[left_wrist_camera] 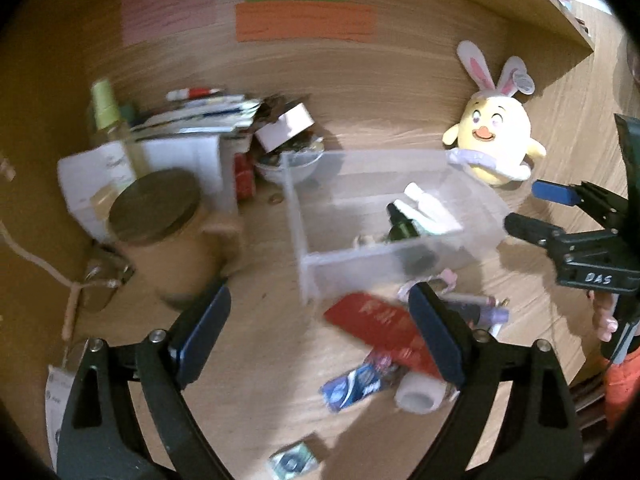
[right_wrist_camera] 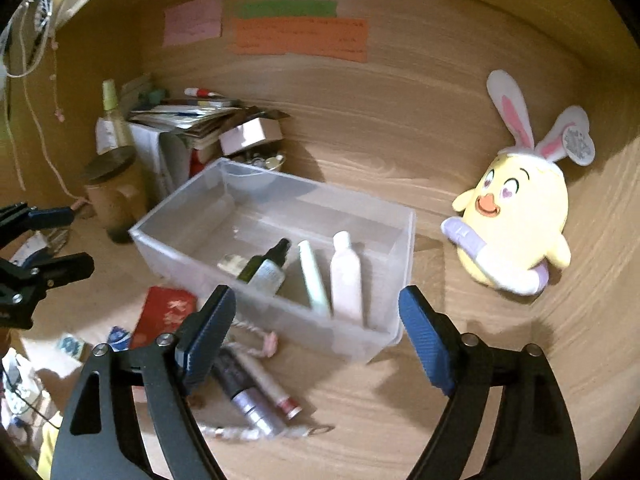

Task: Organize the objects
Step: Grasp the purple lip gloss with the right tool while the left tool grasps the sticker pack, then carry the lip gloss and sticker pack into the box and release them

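A clear plastic bin (right_wrist_camera: 200,216) (left_wrist_camera: 296,216) stands on the wooden desk. It holds a dark bottle (right_wrist_camera: 266,266), a pale green tube (right_wrist_camera: 314,280) and a white tube (right_wrist_camera: 346,280). In front of the bin lie a red packet (left_wrist_camera: 384,328) (right_wrist_camera: 166,314), a blue packet (left_wrist_camera: 352,386), a white roll (left_wrist_camera: 418,394) and purple and pink tubes (right_wrist_camera: 252,396). My left gripper (left_wrist_camera: 320,328) is open and empty, hovering above the red packet. My right gripper (right_wrist_camera: 316,332) is open and empty over the bin's near wall; it also shows in the left wrist view (left_wrist_camera: 528,212).
A yellow chick plush with rabbit ears (right_wrist_camera: 516,224) (left_wrist_camera: 498,136) leans at the right. At the left stand a lidded brown jar (left_wrist_camera: 164,232), a white box with stacked papers (left_wrist_camera: 188,136), a bowl (left_wrist_camera: 288,164) and a spray bottle (right_wrist_camera: 112,120). Coloured notes (right_wrist_camera: 300,34) hang on the back wall.
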The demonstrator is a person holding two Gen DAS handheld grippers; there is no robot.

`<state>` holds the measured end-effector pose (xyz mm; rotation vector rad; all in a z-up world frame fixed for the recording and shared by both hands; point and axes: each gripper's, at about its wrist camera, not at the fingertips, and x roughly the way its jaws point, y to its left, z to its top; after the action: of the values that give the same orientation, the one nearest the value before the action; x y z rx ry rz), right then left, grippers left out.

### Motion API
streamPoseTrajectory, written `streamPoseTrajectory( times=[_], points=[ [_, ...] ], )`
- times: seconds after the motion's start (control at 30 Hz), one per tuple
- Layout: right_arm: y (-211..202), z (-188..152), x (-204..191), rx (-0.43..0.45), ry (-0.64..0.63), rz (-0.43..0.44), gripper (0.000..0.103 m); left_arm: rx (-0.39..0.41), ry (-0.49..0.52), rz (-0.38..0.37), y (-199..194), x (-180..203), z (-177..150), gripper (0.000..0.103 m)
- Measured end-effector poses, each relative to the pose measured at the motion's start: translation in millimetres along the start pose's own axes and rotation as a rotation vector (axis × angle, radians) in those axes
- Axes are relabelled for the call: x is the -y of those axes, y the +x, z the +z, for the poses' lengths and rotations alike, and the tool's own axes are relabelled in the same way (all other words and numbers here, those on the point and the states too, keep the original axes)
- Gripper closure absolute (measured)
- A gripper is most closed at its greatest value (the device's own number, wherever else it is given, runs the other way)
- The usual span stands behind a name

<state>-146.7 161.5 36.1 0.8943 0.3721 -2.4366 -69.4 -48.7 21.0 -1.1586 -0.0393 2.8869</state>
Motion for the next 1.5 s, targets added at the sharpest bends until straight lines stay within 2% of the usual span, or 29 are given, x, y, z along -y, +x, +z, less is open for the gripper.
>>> streamPoseTrajectory(
  times=[0.3, 0.6, 0.73, 0.93, 1.0, 1.07, 1.13, 1.43, 1.5],
  points=[
    [-9, -34, -21, -0.015, 0.019, 0.060, 0.021, -0.075, -0.030, 0.046, -2, -19, -53, 0.011],
    [18, -60, -18, -0.102, 0.043, 0.078, 0.023, -0.134, -0.092, 0.041, 2, -24, -95, 0.011],
    [31, -64, -20, -0.137, 0.020, 0.100, 0.038, -0.139, -0.129, 0.034, 0, -28, -106, 0.011],
    [45, -62, -28, -0.172, -0.017, 0.129, 0.055, -0.146, -0.141, 0.012, -4, -28, -120, 0.013],
    [46, -62, -32, -0.169, -0.039, 0.134, 0.059, -0.148, -0.141, 0.015, -4, -26, -123, 0.018],
    [46, -61, -38, -0.169, -0.066, 0.133, 0.064, -0.156, -0.136, 0.017, -2, -25, -125, 0.029],
    [46, -60, -44, -0.175, -0.091, 0.138, 0.071, -0.148, -0.127, 0.030, -2, -22, -125, 0.031],
    [49, -60, -54, -0.178, -0.160, 0.110, 0.071, -0.112, -0.101, 0.062, 2, -13, -124, 0.062],
    [49, -60, -56, -0.181, -0.176, 0.100, 0.071, -0.106, -0.102, 0.065, 2, -12, -124, 0.063]
  ],
)
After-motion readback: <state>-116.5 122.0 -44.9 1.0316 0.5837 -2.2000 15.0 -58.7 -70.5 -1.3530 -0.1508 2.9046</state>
